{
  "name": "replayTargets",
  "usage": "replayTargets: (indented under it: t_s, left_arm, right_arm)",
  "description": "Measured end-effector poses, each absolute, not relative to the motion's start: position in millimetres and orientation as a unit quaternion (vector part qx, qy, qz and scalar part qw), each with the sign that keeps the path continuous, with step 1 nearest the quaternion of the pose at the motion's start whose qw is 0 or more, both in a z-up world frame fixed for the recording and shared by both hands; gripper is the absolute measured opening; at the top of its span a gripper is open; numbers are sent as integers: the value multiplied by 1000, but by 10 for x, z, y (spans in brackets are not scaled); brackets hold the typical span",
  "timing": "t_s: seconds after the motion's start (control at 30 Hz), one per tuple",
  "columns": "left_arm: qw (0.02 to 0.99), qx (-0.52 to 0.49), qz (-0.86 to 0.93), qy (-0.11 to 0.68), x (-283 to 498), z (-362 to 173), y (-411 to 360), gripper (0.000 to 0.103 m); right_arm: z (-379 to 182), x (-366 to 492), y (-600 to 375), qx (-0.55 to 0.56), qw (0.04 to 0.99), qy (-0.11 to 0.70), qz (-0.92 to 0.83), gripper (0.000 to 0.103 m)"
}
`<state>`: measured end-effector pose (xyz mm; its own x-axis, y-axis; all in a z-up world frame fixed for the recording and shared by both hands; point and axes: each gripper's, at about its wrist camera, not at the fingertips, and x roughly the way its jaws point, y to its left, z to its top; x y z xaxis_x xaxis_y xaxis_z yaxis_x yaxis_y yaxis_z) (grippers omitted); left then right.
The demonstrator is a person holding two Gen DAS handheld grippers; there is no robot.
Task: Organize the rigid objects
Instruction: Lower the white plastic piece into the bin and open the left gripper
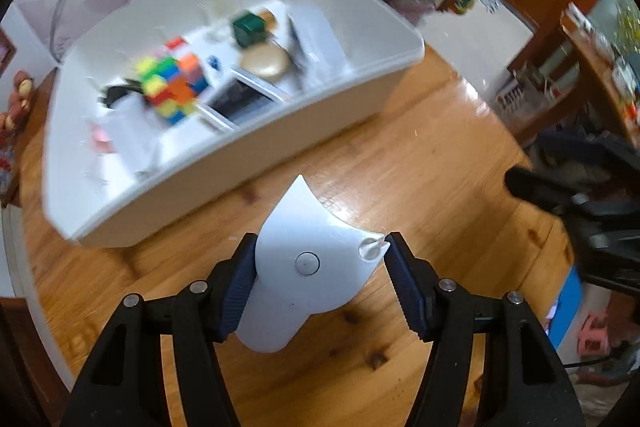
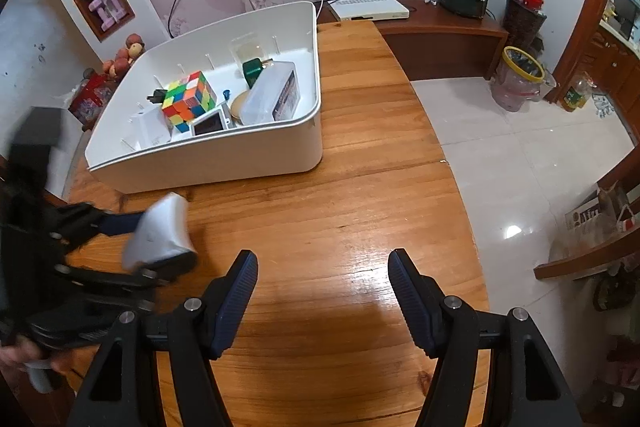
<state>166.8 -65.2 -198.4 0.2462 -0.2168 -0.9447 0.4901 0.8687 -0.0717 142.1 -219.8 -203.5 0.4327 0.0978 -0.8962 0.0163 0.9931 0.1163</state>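
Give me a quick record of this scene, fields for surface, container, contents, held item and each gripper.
surface: wooden table
container: white bin, on the table
contents: colourful puzzle cube, green box, clear plastic case, round tan disc
held item: white plastic gadget, with a round button
left gripper: shut on the gadget
right gripper: open, nothing between its fingers

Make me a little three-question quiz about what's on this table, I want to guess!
1. True or false: the left gripper holds a white plastic gadget.
2. Which is in the white bin? A) a banana B) a colourful puzzle cube C) a shoe
3. Fill in: the right gripper hangs over the wooden table with ____ between its fingers.

Key: 1 true; 2 B; 3 nothing
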Motion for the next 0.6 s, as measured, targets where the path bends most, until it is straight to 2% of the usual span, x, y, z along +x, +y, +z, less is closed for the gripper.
replayTargets:
  t_s: [0.37,0.6]
  left_arm:
    - [836,68,-185,512,2100,-1072,-364,67]
    - [846,54,-182,499,2615,-1019,-496,67]
  right_arm:
    - [-1859,1468,-2173,64,854,514,47,69]
    - [-1714,1616,-2118,70,860,502,53,69]
